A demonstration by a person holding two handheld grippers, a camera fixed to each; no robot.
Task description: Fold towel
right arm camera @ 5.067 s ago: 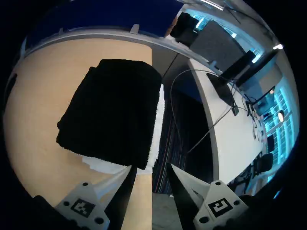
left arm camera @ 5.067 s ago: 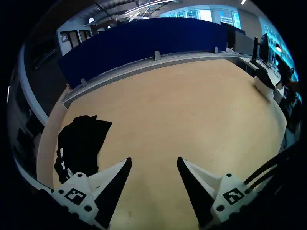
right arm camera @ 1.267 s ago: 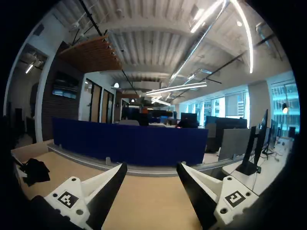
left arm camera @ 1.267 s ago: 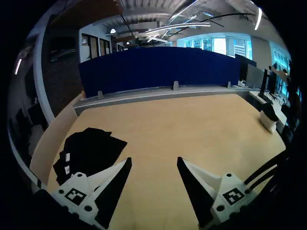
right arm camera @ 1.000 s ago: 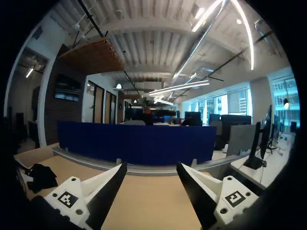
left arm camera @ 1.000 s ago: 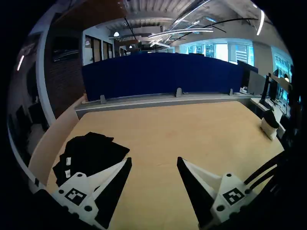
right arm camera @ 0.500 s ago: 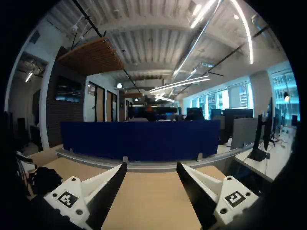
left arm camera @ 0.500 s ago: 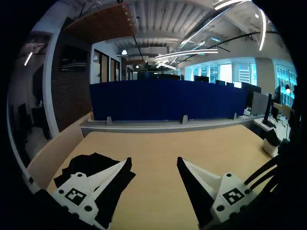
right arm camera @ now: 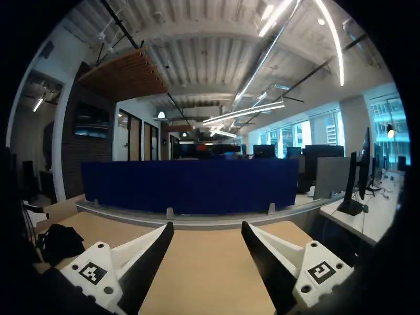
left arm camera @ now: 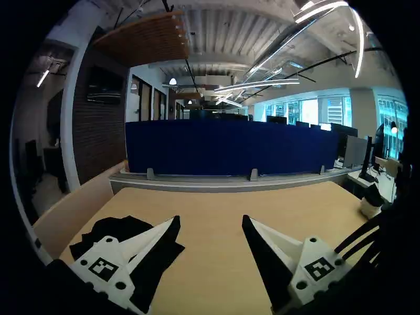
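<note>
A towel heap (left arm camera: 111, 230) lies left on the table (left arm camera: 226, 207), a partition (left arm camera: 231, 149) behind it.

A pale wooden tabletop (left arm camera: 220, 210) runs to a dark blue partition screen (left arm camera: 231, 147). Behind lies an open office: bright windows (left arm camera: 310, 111), long strip ceiling lights (right arm camera: 242, 114), a slatted wooden ceiling panel (right arm camera: 123, 76), a dark brick wall (left arm camera: 100, 142).

One pale surface (left arm camera: 236, 210), one blue partition (left arm camera: 231, 147). On it, one black towel heap (left arm camera: 115, 227) and, far off, one small folded stack (left arm camera: 371, 199). Two grippers, the left gripper (left arm camera: 210, 218) and right gripper (right arm camera: 206, 224), two fingers (left arm camera: 144, 239) each.
</note>
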